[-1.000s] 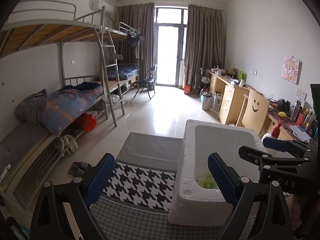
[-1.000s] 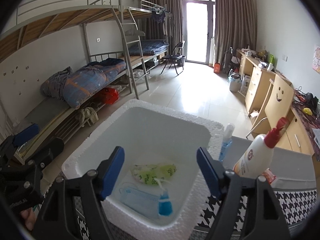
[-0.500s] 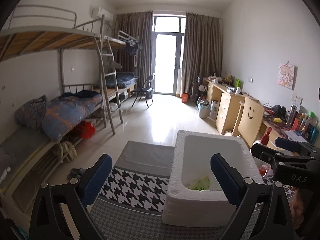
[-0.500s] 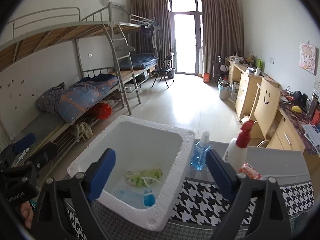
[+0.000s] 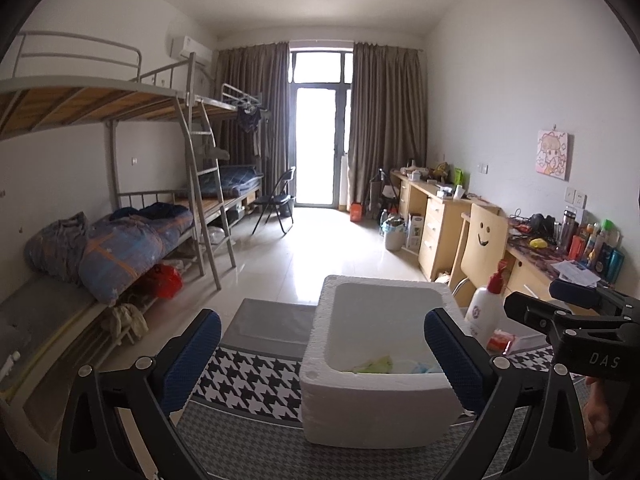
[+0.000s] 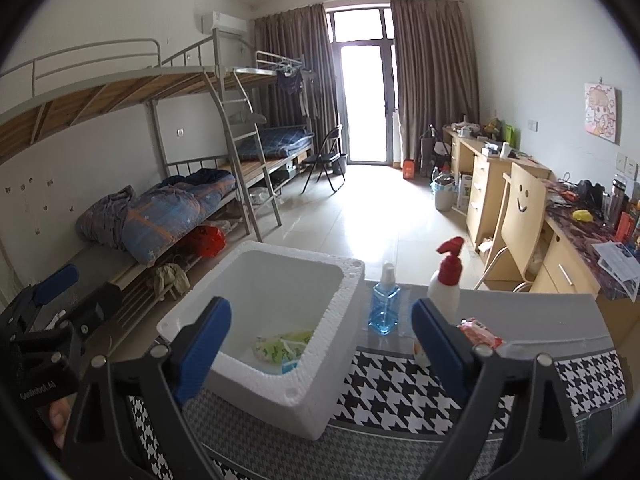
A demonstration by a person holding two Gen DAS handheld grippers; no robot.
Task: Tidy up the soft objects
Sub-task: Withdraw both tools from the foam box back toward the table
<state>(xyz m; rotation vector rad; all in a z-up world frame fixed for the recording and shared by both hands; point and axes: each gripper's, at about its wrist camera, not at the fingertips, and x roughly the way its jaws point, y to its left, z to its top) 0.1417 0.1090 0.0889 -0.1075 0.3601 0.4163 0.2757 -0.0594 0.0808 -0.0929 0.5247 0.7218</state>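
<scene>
A white foam box [image 6: 280, 388] stands on a houndstooth-covered table [image 6: 400, 392]. Inside it lie a green patterned pouch [image 6: 284, 346] and a blue face mask [image 6: 289, 366]. A red soft packet [image 6: 478, 332] lies on the table to the right of the box. My right gripper [image 6: 322, 314] hangs open above and in front of the box's right rim, with nothing between its pads. My left gripper [image 5: 320, 332] is open too, empty, in front of the foam box [image 5: 380, 412]. In the left wrist view the box wall hides most of the pouch [image 5: 374, 365].
A blue spray bottle [image 6: 384, 304] and a white pump bottle with a red top [image 6: 446, 284] stand right of the box. Beyond the table are a tiled floor, bunk beds [image 6: 180, 208] on the left and desks with a wooden chair [image 6: 520, 216] on the right.
Both grippers have drawn back and risen from the box, which now looks smaller and farther off. The right jaws have spread wider. The pouch and mask lie where they were.
</scene>
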